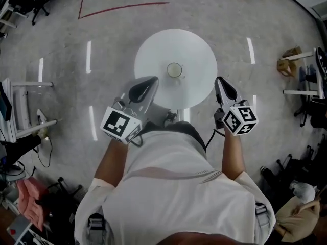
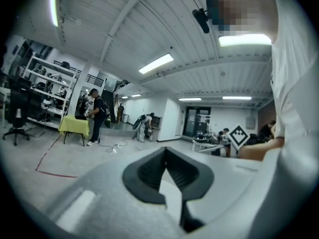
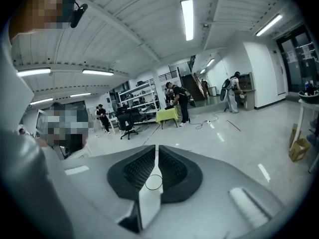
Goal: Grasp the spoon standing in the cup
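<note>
Table (image 1: 153,50) smooth matt white; floor (image 1: 56,29) polished, glossy; fingers (image 3: 135,169) ribbed black.

What stands in the cup (image 1: 174,70) is too small to tell

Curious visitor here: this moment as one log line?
cup: on table, untouched | left hand-held gripper: shut | right hand-held gripper: slightly open

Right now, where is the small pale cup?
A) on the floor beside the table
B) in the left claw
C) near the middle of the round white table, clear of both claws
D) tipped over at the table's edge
C: in the head view the small pale cup stands near the middle of the round white table, beyond the left claw and the right claw, touching neither.
</note>
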